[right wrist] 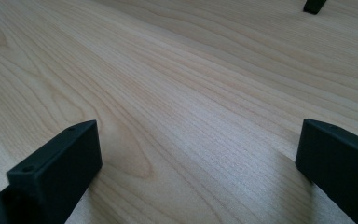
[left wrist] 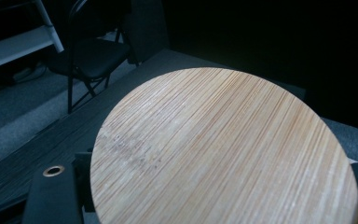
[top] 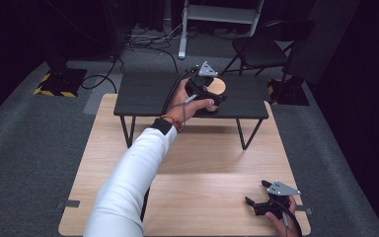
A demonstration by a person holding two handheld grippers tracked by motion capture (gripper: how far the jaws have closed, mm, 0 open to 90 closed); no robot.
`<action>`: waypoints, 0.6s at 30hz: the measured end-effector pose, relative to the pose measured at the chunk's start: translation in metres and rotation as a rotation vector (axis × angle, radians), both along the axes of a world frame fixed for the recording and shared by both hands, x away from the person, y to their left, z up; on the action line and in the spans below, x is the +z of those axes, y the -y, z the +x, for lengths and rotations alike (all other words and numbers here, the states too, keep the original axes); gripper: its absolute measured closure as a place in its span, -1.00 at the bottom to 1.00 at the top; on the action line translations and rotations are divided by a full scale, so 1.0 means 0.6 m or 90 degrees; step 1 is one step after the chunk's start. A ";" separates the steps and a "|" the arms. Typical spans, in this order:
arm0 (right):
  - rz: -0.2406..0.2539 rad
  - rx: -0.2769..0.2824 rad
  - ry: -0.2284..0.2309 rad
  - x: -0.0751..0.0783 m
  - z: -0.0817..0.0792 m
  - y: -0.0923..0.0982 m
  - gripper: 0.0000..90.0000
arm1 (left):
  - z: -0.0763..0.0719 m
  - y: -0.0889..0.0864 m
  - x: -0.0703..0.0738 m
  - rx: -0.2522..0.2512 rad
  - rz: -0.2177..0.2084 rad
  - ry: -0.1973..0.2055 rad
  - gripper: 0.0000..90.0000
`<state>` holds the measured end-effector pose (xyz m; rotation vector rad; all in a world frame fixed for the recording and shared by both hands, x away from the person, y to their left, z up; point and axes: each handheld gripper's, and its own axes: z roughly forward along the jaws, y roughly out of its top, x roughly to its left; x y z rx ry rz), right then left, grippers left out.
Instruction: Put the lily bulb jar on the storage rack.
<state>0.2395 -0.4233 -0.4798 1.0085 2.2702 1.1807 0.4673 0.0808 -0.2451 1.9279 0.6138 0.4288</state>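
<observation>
L gripper point(top: 216, 100) fingers clamped on round bamboo disc point(left wrist: 223, 149), held over far dark tabletop point(top: 143, 94), pickup done, placing left; R gripper point(top: 262, 200) fingers spread, empty, near-right on light tabletop point(top: 202, 168).

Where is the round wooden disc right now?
In the high view, the disc sits in the left gripper, over the dark shelf at the table's far side.
</observation>
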 end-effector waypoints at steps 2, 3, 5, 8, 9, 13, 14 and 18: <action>0.000 0.000 0.000 0.000 0.000 0.000 -1.00 | 0.007 0.007 -0.004 0.005 -0.002 0.005 -0.43; 0.000 0.000 0.000 0.000 0.000 0.000 -1.00 | 0.012 0.008 -0.007 0.008 -0.010 0.000 -0.43; 0.000 0.001 0.000 0.000 0.000 0.000 -1.00 | 0.019 0.014 -0.010 0.009 -0.002 -0.001 -0.43; 0.000 0.001 0.000 0.000 0.000 0.000 -1.00 | 0.025 0.017 -0.015 0.009 -0.002 -0.007 -0.43; 0.000 0.001 0.000 0.000 0.000 0.000 -1.00 | 0.027 0.018 -0.018 0.011 -0.007 -0.011 -0.43; 0.000 0.003 0.000 0.000 0.001 0.000 -1.00 | 0.030 0.017 -0.027 0.017 -0.023 -0.010 -0.43; 0.000 0.003 -0.001 0.000 0.001 0.000 -1.00 | 0.030 0.017 -0.030 0.017 -0.025 -0.005 -0.43; 0.000 0.003 0.000 0.000 0.001 0.000 -1.00 | 0.026 0.015 -0.032 0.027 -0.036 -0.010 -0.72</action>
